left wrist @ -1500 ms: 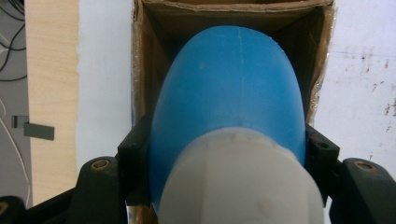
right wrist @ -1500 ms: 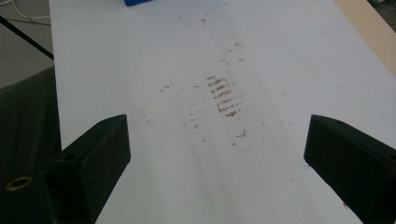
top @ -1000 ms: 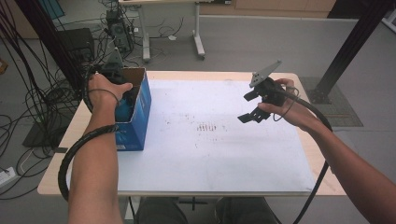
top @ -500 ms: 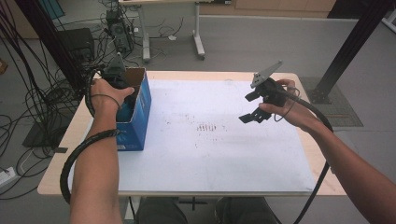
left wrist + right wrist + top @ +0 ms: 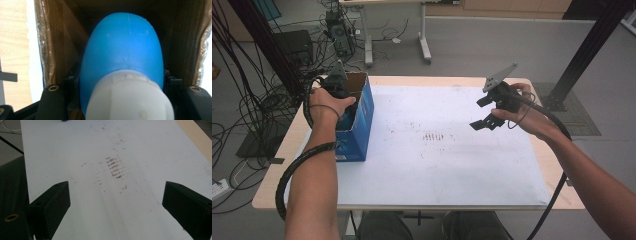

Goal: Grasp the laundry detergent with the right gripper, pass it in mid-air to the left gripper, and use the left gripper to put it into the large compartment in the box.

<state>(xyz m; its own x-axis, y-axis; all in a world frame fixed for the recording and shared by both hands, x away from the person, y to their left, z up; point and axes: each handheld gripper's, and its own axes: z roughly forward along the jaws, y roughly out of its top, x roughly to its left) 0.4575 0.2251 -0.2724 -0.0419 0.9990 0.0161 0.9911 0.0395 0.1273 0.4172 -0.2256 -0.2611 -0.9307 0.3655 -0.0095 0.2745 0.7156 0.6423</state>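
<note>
A blue bottle (image 5: 122,50) with a white cap (image 5: 130,97) sits between the jaws of my left gripper (image 5: 122,77), which is shut on it. The bottle is inside an open blue cardboard box (image 5: 357,125) with brown inner walls (image 5: 62,50). In the high view the left gripper (image 5: 337,82) reaches down into that box at the table's left. My right gripper (image 5: 482,112) hovers above the right part of the table. In its own view the right gripper (image 5: 116,205) stands open, jaws wide apart with nothing between them.
A white sheet (image 5: 437,150) with faint brown scuff marks (image 5: 115,167) covers most of the wooden table (image 5: 277,170). Cables hang at the left and a black post (image 5: 587,50) stands beyond the right corner.
The left hand has shifted only slightly at the box opening. The right gripper has stayed where it was.
</note>
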